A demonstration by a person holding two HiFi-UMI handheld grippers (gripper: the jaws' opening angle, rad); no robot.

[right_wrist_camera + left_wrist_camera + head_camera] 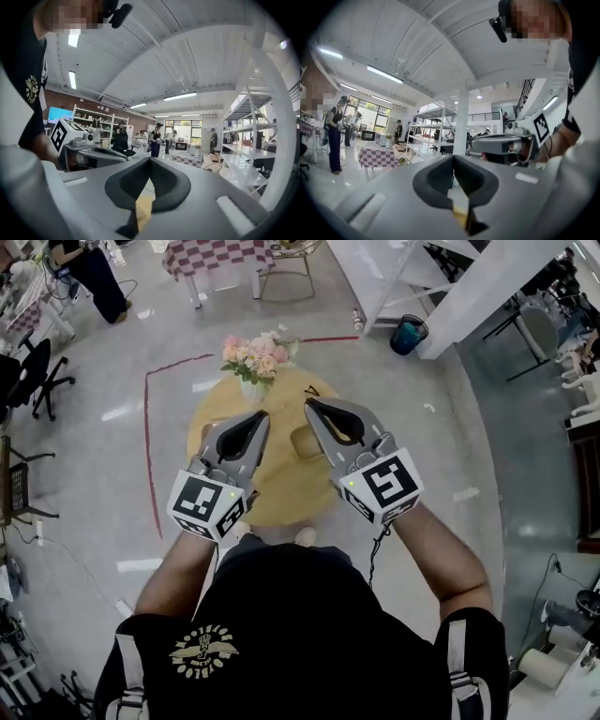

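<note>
Grey floor, round wooden table (281,495), flower vase (253,367) at far edge. Left gripper (262,416) and right gripper (309,405) side by side above, jaws pressed together on nothing. Small wooden object (302,442) on table between them.

Two grippers were counted, a left gripper (261,418) and a right gripper (310,406). One round wooden table (281,495), one flower vase (254,362) and one wooden piece (305,442) were spotted, plus one teal bin (409,335) and one checkered table (212,254).

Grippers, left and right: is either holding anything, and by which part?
Nothing is held. The left gripper and the right gripper both have their jaws closed together with nothing between them.
</note>
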